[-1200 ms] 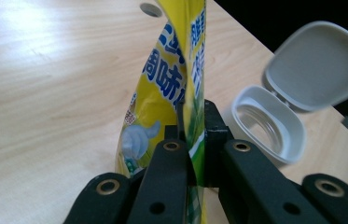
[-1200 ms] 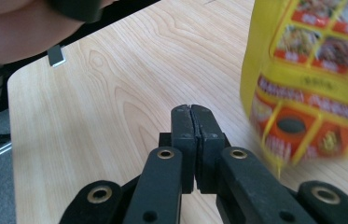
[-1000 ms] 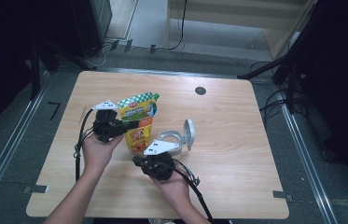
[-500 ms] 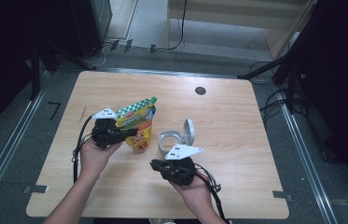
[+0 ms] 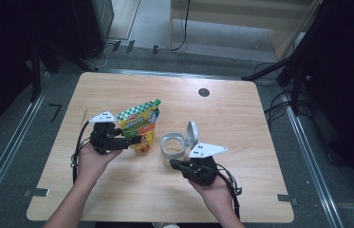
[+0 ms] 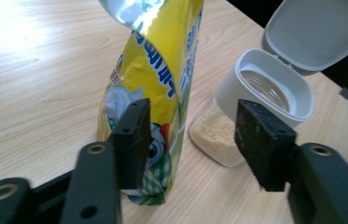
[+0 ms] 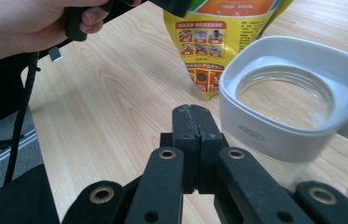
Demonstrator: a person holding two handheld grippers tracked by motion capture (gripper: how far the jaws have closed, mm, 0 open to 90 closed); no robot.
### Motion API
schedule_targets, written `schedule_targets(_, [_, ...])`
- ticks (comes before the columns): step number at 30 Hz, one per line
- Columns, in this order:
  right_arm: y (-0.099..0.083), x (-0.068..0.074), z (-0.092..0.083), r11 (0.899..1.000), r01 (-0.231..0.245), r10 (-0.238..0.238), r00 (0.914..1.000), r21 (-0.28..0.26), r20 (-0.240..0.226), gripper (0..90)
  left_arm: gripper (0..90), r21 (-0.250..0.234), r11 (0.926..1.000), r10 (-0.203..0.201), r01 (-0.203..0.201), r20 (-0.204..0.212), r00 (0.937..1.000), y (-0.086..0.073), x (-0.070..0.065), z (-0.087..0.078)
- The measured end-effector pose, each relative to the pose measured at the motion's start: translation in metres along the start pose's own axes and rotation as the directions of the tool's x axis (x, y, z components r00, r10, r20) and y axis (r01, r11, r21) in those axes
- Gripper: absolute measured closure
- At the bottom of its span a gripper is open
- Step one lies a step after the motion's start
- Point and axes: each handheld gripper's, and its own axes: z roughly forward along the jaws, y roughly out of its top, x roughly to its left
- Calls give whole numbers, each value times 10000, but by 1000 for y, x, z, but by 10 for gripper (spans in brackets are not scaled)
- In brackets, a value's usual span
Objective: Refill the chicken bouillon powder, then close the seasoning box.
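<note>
The left gripper (image 6: 190, 140) has just opened off the pouch (image 5: 140, 127) beside the jar (image 5: 173, 147) — unsupported, it may topple; right gripper (image 7: 192, 135) closed, empty

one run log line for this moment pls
left gripper: jaws just opened, pouch between them, unclamped | right gripper: shut, empty, beside jar | jar lid: flipped open | pouch: upright on table

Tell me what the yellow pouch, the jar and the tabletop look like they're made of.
Pouch: thin printed plastic film, glossy; it creases and glints, with a silvery inside at the top.
Jar: clear body, glass or hard plastic, cannot tell; grains show through. Its collar and flip lid look like matte white plastic.
Tabletop: light wood grain, smooth, possibly laminate.
</note>
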Motion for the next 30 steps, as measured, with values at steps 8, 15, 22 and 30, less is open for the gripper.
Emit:
schedule_targets(8, [-2,-7,-19,9989,112,-118,9999,464,127,900,416,222,9997,-25,29,-212,9998,0,-7,-18])
schedule_targets(15, [-6,-19,-38,9985,-195,179,9994,516,311,900,398,349,9990,-265,270,-134,9996,-7,-4,-31])
schedule_targets(22, [-4,-36,-52,9985,-458,432,9958,307,809,900,374,682,9974,-249,252,-53,9997,-15,-3,-38])
schedule_targets(30, [-4,-54,-62,9965,-824,804,9885,103,1278,900,367,715,9972,-224,228,-67,9997,-20,-2,-42])
